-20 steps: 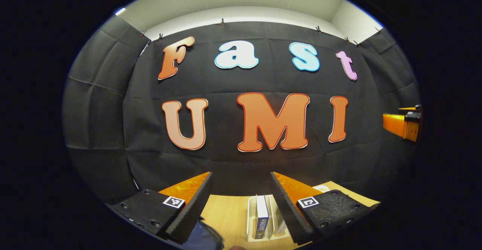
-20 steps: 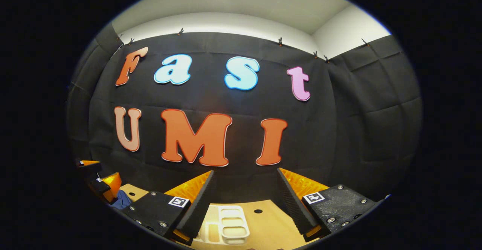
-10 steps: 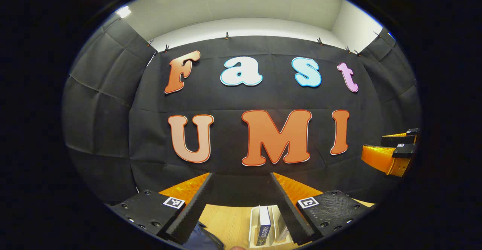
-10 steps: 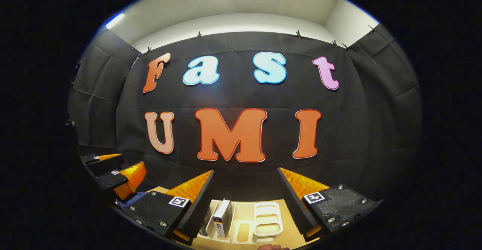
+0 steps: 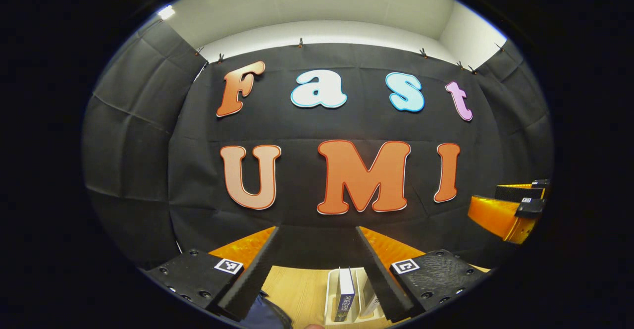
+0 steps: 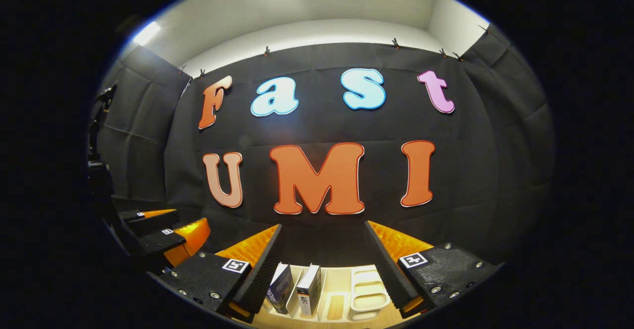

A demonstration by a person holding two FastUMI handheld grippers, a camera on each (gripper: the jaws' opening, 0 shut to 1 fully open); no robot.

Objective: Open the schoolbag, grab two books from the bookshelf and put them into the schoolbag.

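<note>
Both my grippers are held up in the air, fingers spread wide and holding nothing. My left gripper [image 5: 317, 269] looks down on the wooden table [image 5: 302, 284], where the white bookshelf [image 5: 331, 294] stands with a dark blue book [image 5: 345, 294] upright in it. A bit of the blue schoolbag [image 5: 265, 314] shows at the bottom edge, near my left finger.

My right gripper [image 6: 322, 269] has turned toward the shelf in the last second: before, I saw only empty slots there, and now two books [image 6: 308, 289] stand between my fingers, one leaning a little. I judge the bag is not yet opened, so I must go down to it first.
</note>
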